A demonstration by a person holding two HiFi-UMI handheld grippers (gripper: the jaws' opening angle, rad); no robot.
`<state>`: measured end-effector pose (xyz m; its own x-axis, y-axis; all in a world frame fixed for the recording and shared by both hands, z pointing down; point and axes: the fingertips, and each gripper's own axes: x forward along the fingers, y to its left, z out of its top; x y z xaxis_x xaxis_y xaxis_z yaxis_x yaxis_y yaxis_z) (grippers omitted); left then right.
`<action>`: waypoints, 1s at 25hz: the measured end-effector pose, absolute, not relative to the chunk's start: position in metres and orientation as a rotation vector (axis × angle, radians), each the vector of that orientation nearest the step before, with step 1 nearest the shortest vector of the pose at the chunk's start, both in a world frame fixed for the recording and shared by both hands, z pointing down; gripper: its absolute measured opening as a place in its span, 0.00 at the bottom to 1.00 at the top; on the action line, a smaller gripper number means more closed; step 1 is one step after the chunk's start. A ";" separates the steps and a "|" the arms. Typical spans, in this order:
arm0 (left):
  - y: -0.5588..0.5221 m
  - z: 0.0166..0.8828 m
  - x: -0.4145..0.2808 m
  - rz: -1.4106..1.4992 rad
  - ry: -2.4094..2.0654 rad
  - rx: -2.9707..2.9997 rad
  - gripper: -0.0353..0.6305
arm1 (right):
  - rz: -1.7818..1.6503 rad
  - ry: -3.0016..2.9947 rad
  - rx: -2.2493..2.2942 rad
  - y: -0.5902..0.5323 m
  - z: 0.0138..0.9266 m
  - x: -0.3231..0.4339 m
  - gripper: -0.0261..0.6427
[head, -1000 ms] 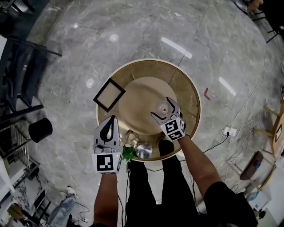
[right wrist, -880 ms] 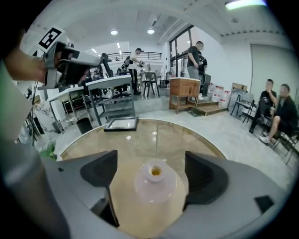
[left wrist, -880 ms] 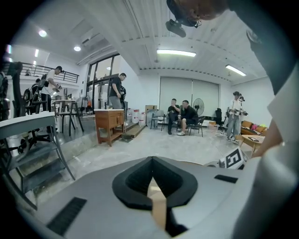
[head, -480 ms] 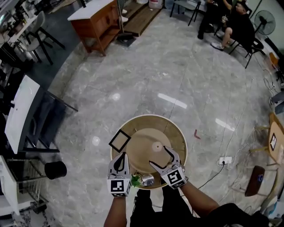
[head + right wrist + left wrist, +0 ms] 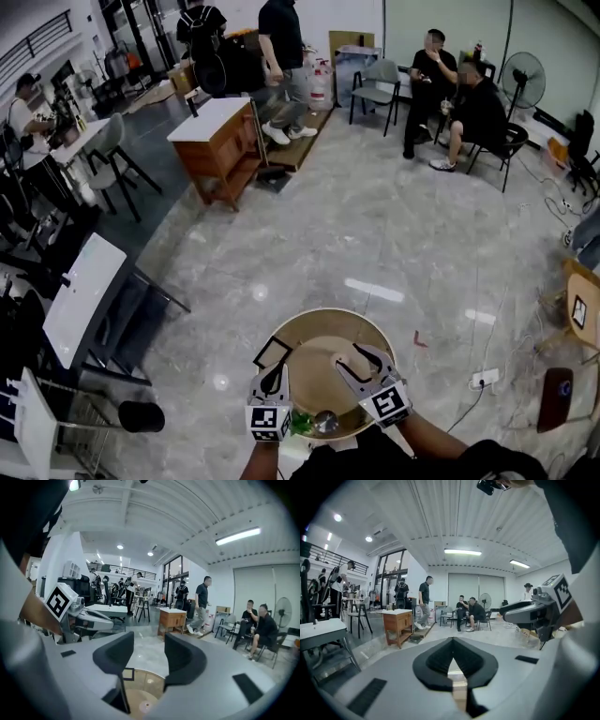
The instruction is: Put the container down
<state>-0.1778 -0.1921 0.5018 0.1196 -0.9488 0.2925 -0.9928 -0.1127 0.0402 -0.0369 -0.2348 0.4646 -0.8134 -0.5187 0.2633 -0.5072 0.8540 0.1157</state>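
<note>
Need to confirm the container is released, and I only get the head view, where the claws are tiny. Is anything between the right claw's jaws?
Observer: No. In the right gripper view the right claw has its jaws apart and closing on nothing; through the gap the round table shows.
Operator: And the container?
Observer: A small pale round thing, probably the container, stands on that table below the gap, touched by neither jaw.
Operator: Left claw?
Observer: The left gripper view shows the left claw with its jaws together, holding nothing.
</note>
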 end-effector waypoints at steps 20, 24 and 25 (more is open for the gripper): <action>-0.185 0.444 -0.135 0.182 -1.918 2.306 0.05 | -0.212 -2.800 1.027 -0.232 0.390 0.006 0.04; -0.187 0.442 -0.134 0.183 -1.912 2.324 0.05 | -0.212 -2.792 1.045 -0.233 0.389 0.011 0.04; -0.189 0.442 -0.133 0.182 -1.911 2.326 0.05 | -0.211 -2.791 1.052 -0.234 0.389 0.013 0.04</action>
<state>-0.1327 -0.1886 0.4418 0.1930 -0.9660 0.1720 -0.9811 -0.1924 0.0203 0.0130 -0.2335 0.3892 -0.7424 -0.6637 0.0910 -0.6425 0.7439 0.1839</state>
